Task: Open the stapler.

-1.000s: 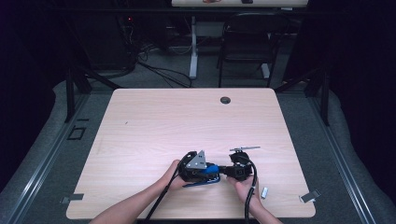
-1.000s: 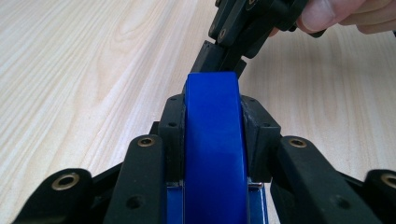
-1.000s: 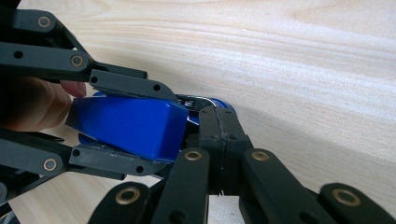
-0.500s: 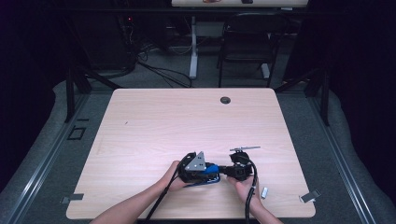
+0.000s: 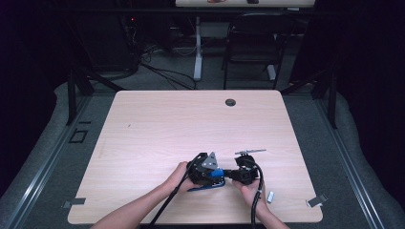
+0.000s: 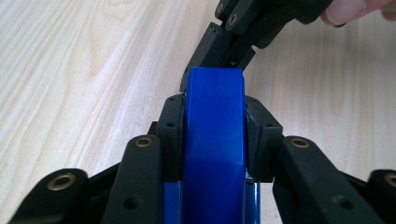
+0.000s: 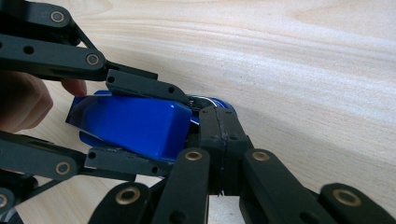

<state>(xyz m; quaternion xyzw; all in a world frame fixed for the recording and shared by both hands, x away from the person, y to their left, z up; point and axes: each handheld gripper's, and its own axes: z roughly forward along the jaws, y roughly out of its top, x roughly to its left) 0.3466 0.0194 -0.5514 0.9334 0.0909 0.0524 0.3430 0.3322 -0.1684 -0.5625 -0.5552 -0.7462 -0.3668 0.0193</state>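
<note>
We note a blue plastic object [image 6: 214, 140], glossy, with a flat broad face and rounded corners, lying low over the near part of the surface [image 5: 191, 124], slightly right of centre. In the left gripper view it sits edge-on between the two black jaws, whose pads press both of its sides: the left claw [image 6: 214, 122] is clamped on it. The same object [image 7: 135, 125] shows broadside in the right gripper view, held between the upper and lower jaws of the left claw [image 7: 140, 126] coming in from the left of that view; a bit of metal shows at its far end, too small for us to identify.

The right claw [image 7: 218, 135] has its jaws pressed together, pads touching, with the tip right against the end of the blue object. We cannot tell whether anything is pinched between them.

From the high view, both claws meet tip to tip, left claw [image 5: 216, 174] and right claw [image 5: 234, 174], each gripped by a hand entering from the near edge. A small grey piece [image 5: 271, 196] lies on the surface just right of the right hand [image 5: 248, 191]. A dark round grommet [image 5: 230, 102] sits near the far edge.
</note>
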